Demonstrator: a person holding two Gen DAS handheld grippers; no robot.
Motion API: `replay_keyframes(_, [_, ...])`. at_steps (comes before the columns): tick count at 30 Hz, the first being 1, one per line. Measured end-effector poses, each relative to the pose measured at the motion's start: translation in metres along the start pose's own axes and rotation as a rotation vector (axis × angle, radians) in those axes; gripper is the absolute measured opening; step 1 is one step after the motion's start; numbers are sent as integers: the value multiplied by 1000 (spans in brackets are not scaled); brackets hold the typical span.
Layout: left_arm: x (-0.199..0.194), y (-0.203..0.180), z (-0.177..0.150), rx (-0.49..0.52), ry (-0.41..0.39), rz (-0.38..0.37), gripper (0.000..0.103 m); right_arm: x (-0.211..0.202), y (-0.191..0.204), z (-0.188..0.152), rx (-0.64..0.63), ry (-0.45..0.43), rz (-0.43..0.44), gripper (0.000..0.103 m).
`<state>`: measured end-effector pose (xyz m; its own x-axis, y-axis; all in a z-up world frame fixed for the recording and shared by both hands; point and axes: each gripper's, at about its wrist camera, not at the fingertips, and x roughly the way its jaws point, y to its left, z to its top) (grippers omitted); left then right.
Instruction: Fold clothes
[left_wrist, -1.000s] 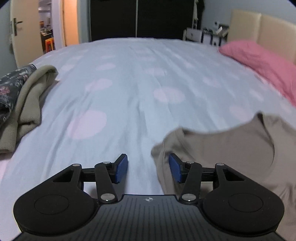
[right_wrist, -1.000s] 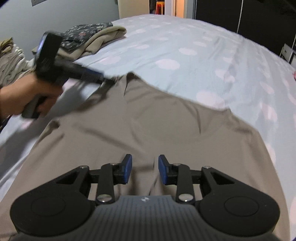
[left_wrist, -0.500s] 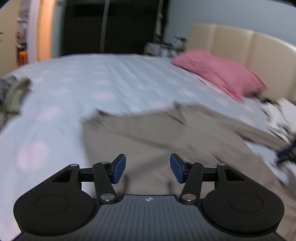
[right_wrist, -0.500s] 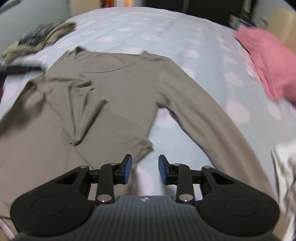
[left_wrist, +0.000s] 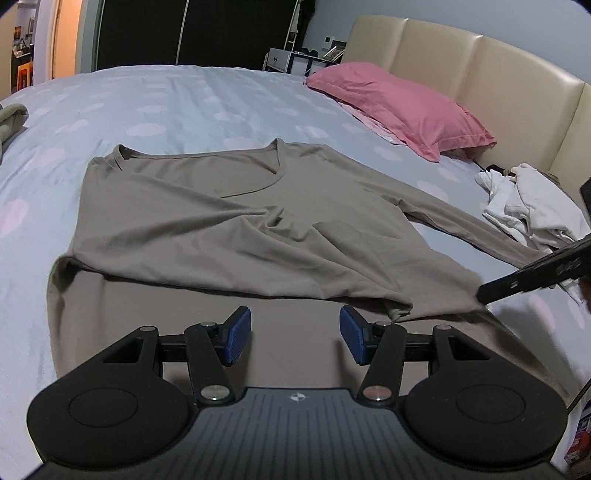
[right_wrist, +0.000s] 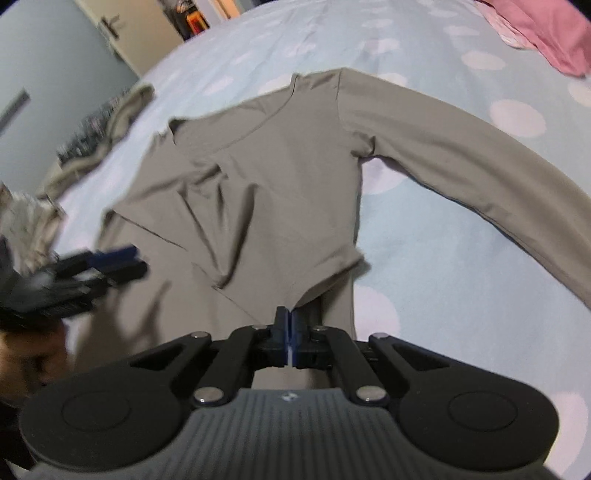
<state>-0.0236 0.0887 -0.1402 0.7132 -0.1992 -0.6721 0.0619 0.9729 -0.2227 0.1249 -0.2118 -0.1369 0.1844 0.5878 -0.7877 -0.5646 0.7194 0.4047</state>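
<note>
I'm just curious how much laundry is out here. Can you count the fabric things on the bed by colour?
Taupe: 1, long-sleeved shirt
Pink: 1, pillow
White: 1, crumpled garment pile
Olive: 1, garment at the bed's edge
Dark floral: 1, garment beside the olive one
Total: 5

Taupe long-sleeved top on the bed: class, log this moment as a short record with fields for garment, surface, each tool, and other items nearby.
garment: taupe long-sleeved top, spread flat, one sleeve folded across its body, other sleeve stretched out sideways
surface: pale blue bedsheet with pink dots
left tool: open, above the top's lower part, holding nothing
right tool: shut on the top's folded edge
nearby: pink pillow, crumpled white garment, beige padded headboard
</note>
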Motion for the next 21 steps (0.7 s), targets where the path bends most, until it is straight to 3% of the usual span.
replay_keyframes(6, [-1, -4, -2, 1, -6, -7, 51, -31, -13, -5, 114, 15, 115, 2])
replay_keyframes(21, [1, 12, -3, -16, 0, 7, 51, -48, -36, -28, 196, 134, 132, 2])
